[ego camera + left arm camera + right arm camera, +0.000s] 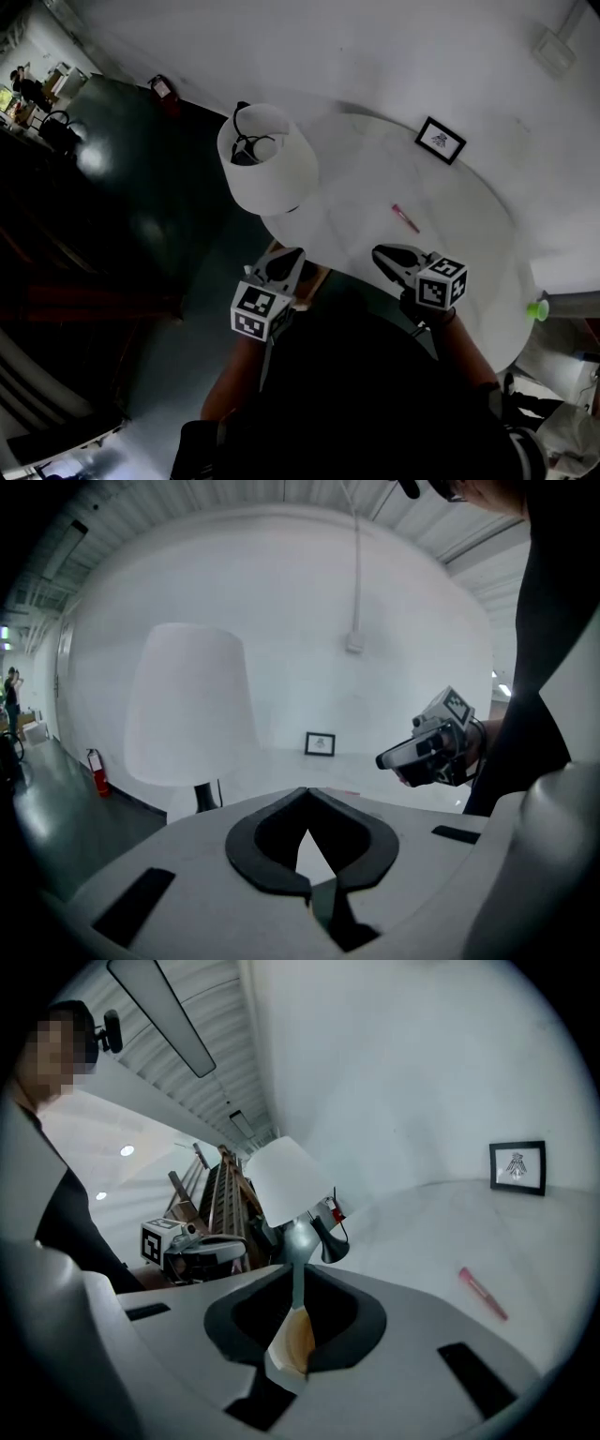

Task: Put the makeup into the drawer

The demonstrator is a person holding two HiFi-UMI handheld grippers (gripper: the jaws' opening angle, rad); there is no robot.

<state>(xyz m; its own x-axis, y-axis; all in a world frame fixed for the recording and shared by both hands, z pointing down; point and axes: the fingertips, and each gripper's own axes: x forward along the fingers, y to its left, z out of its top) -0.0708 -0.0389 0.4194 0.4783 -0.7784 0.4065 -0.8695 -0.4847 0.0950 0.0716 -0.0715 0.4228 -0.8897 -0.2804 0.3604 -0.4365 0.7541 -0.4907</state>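
- Head view: one pink makeup stick [405, 217] lying loose on the round white counter [487, 244], right of centre. Sits between one framed picture [441, 140] above and the right tool [380, 251] below, near that tool but not touching it.
- Left tool [292, 253] at lower centre, over the counter's near edge, well apart from the stick. One white-shaded lamp [267, 155] at upper centre. Tan wooden piece [317, 281] just beside the left tool, possibly the drawer; cannot tell.
- Left gripper view: left tool [306, 791] with jaws pressed together, nothing between them. Lamp [187, 705] at left, picture [320, 743] at centre, right tool [382, 759] raised at right.
- Right gripper view: right tool [296, 1277] likewise closed tip to tip, clamped on nothing. Makeup stick [483, 1294] flat on the counter at right, picture [517, 1167] beyond it at far right, lamp [286, 1180] at centre, left tool [220, 1246] at left.
- Progress, judged from the above: little or nothing done. Stick held by neither tool; picking it up, carrying it and placing it in the drawer all left to do.
- Count: one makeup stick, one lamp, one picture, two tools.
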